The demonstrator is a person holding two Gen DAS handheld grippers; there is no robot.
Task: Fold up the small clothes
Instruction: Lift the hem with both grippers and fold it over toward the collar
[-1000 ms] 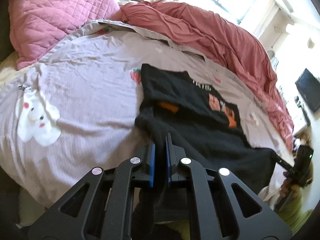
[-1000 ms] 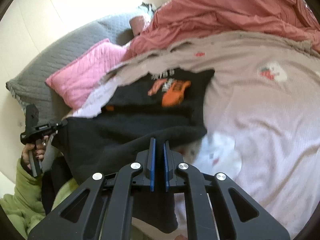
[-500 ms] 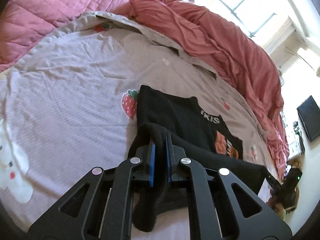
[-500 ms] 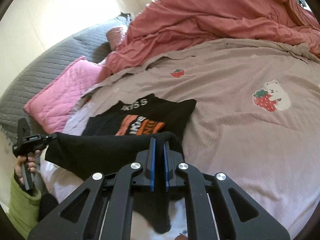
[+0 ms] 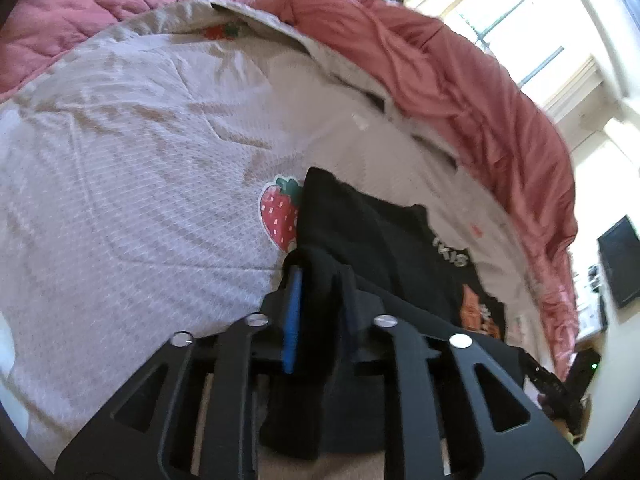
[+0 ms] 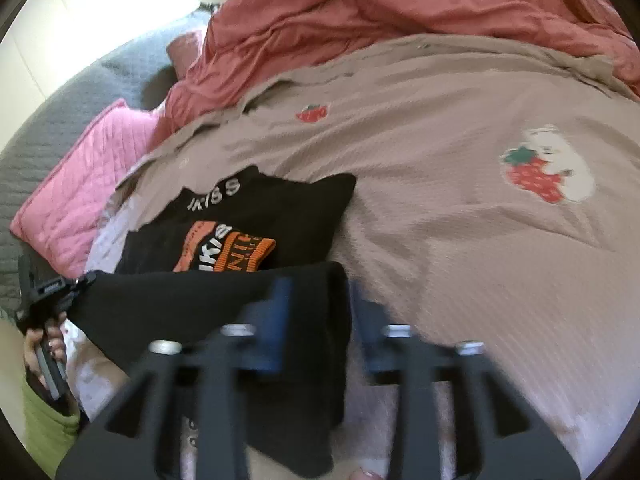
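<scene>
A small black shirt (image 5: 380, 240) with an orange and white print lies on the bedspread (image 5: 140, 200). Its lower part is folded up over the print (image 6: 228, 256). My left gripper (image 5: 320, 300) is low over the left end of that fold. Its jaws are opening and the black cloth still sits between the parted blue pads (image 5: 292, 312). My right gripper (image 6: 320, 312) is at the fold's other end. Its jaws are opening too and stand wide, with the fold's edge (image 6: 336, 304) loose between them.
The pale bedspread (image 6: 460, 240) carries strawberry and bear prints. A rumpled red duvet (image 5: 460, 80) lies along the far side. A pink quilted pillow (image 6: 80, 184) rests against grey padding (image 6: 60, 120). A hand (image 6: 40, 344) in a green sleeve holds the left gripper.
Both grippers carried the shirt's lower edge forward over the shirt and down toward the bed. Their jaws, shut on the cloth before, have now parted.
</scene>
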